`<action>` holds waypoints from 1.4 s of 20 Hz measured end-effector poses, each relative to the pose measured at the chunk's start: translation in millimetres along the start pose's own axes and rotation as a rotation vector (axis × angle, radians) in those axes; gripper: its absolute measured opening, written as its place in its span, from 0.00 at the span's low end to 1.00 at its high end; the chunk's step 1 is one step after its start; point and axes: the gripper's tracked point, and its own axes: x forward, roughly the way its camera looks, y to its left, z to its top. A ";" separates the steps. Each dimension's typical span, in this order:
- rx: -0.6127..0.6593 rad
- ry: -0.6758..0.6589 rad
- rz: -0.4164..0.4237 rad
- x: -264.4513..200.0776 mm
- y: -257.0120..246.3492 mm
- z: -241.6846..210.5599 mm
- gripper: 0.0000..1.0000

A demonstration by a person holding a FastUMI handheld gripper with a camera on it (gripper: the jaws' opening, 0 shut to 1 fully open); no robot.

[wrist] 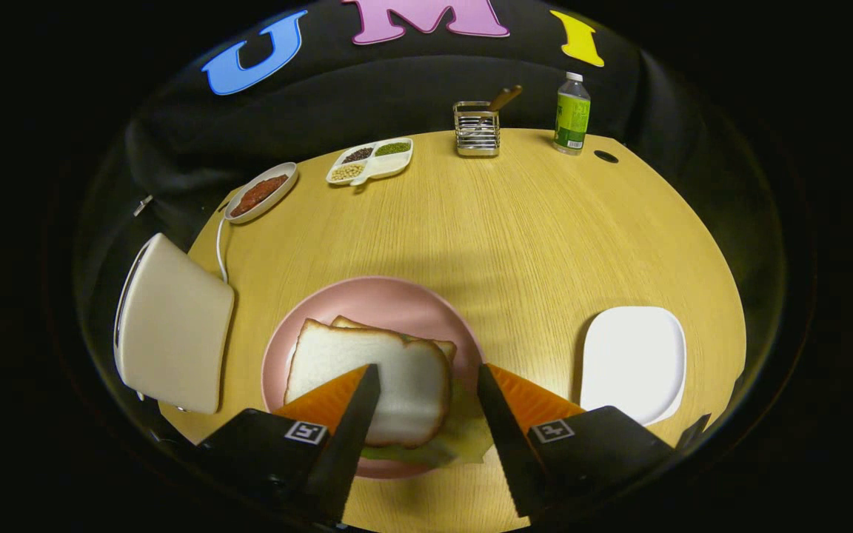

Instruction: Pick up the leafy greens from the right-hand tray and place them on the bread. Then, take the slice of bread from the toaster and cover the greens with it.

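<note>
Round wood-grain counter (515, 222) is carrying everything. Boxy cream toaster (175, 333) is sitting at its left edge, white cord trailing behind. Round pink plate (375, 296) is lying just ahead of the claw (426, 381), holding a soft white bread slice (375, 377) stacked over a second slice, with leafy greens (463, 437) poking out beneath. Claw is hanging open over the top slice, fingers apart, gripping nothing. Glossy square white tray (634, 363) is lying right of the plate. Far side: oval dish (261, 192), divided dish (371, 161), wire rack (477, 129), plastic bottle (571, 113).
</note>
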 end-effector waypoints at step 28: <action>-0.202 -0.674 0.180 -306.4 -23.6 172.3 0.99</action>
